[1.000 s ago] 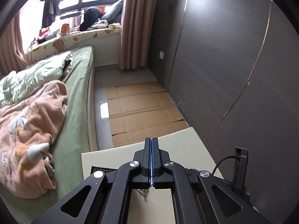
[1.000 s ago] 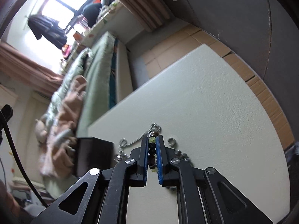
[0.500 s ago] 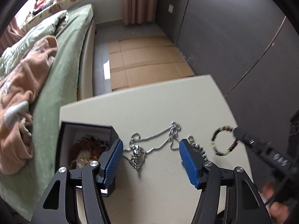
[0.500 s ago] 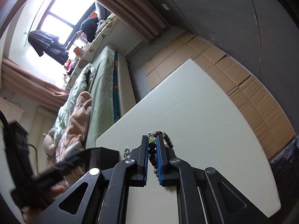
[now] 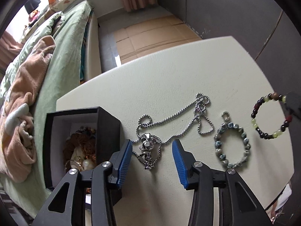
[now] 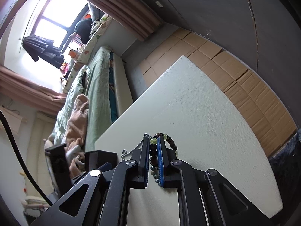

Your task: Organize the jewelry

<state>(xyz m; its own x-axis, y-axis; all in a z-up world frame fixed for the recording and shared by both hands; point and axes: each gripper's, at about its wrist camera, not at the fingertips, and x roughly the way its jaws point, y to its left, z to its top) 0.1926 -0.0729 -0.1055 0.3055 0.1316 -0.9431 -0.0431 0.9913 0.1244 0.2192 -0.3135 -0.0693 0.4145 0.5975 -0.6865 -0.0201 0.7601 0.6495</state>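
Note:
On the pale table (image 5: 169, 71) lies a silver chain necklace (image 5: 180, 113) with a figure pendant (image 5: 147, 148). My left gripper (image 5: 152, 145) points down over it. Its jaws are closing, with the pendant between the blue pads (image 5: 125, 158), which do not touch it. A blue-grey bead bracelet (image 5: 219, 146) lies to the right. Further right, my right gripper (image 6: 153, 145) is shut on a dark red and green bead bracelet (image 6: 173, 145), seen as a ring (image 5: 254, 113) in the left wrist view. An open black box (image 5: 109, 120) holding other jewelry stands left of the pendant.
A small silver ring (image 5: 225, 115) lies above the blue-grey bracelet. A bed with green bedding and a peach blanket (image 5: 28, 86) runs along the table's left side. Cardboard sheets (image 5: 150, 33) cover the floor beyond the table. A dark wall panel (image 5: 244, 9) stands to the right.
My left gripper went from shut to open and dropped steeply toward the table, now straddling the pendant with a narrower gap than half a second ago. The right gripper keeps its bracelet.

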